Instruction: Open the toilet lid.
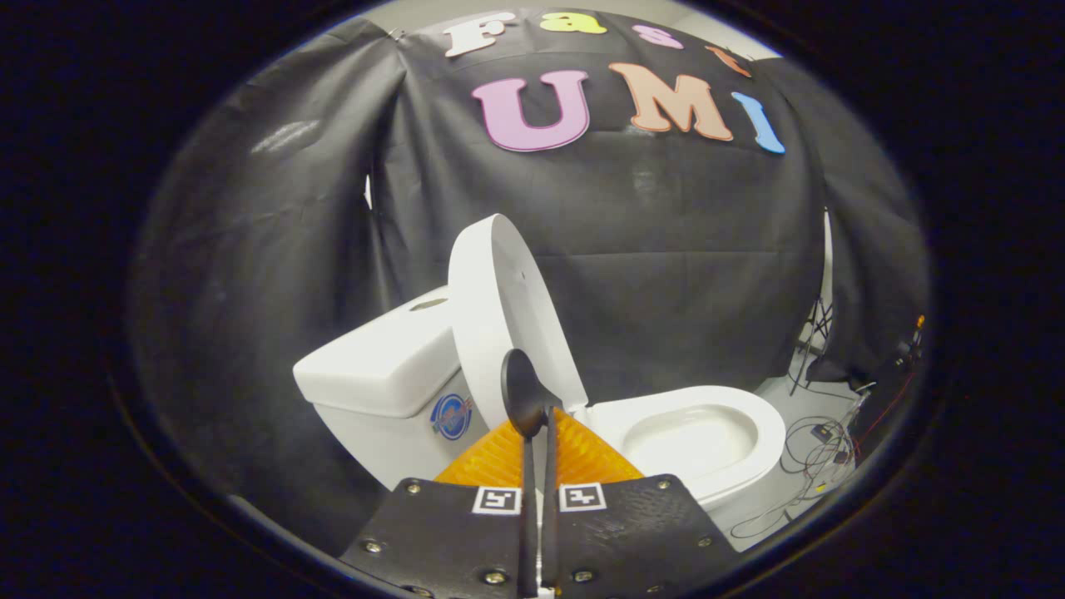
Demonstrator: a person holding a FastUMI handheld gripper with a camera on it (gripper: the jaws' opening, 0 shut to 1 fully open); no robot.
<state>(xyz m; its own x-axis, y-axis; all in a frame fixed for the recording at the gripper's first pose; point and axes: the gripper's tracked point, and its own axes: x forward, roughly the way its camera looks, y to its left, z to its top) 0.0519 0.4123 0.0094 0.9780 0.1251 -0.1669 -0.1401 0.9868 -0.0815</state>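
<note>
The white toilet lid (491,299) stands raised, nearly upright, with its back toward the tank (374,366). The seat and bowl (753,453) lie uncovered to the right of it, beyond my fingers. My gripper (541,420) is below the lid and looks a little short of it, its fingers (582,453) pressed together on a thin black spoon-shaped tool (524,395). The tool's rounded head sticks up past the fingertips in front of the lid's lower edge; I cannot tell whether it touches the lid.
Black cloth walls close in the booth behind and to the left of the toilet. Loose cables (819,453) lie on the light floor right of the bowl. A thin stand (819,333) rises by the right wall.
</note>
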